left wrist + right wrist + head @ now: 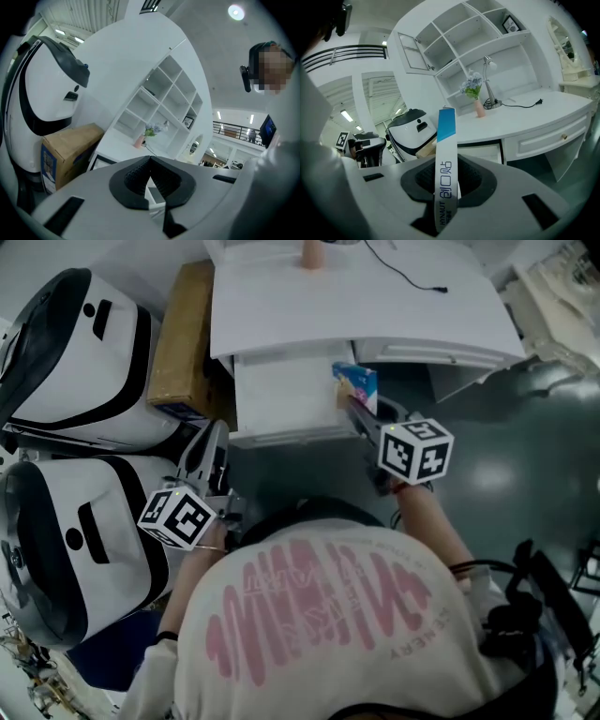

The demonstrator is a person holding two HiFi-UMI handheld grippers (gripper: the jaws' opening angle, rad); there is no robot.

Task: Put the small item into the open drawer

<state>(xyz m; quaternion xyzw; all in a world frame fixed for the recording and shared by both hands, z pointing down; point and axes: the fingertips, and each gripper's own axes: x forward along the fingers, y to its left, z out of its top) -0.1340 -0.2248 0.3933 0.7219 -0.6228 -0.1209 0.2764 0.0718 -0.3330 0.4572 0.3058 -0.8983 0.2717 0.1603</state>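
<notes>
**Flat carton held at the drawer's edge**

Nearest, filling the bottom of the head view, is the person's white shirt (328, 615) with a soft pink print; it cuts off both arms below the wrists.

At lower left, the left tongs (150, 160) have their ribbed black pads meeting at the tips, with nothing between them. Beside them stand two rounded, glossy white pods (66, 549) with black bands, both partly out of frame.

Right of centre, the right tongs (354, 411) are clamped on the small box (357, 382), a thin blue-and-white cardboard carton gripped by its narrow sides. It stands on end above the right rim of the open drawer (281, 399), a plain white tray. Whether the box touches the rim is hard to tell.

To the left of the drawer leans a brown cardboard box (183, 338). Beyond lies the smooth white desk (356, 306), crossed by a black cable (403, 273), with a pink vase (312, 253) cut off at the top edge. Dark, shiny floor (525, 446) fills the right.
</notes>
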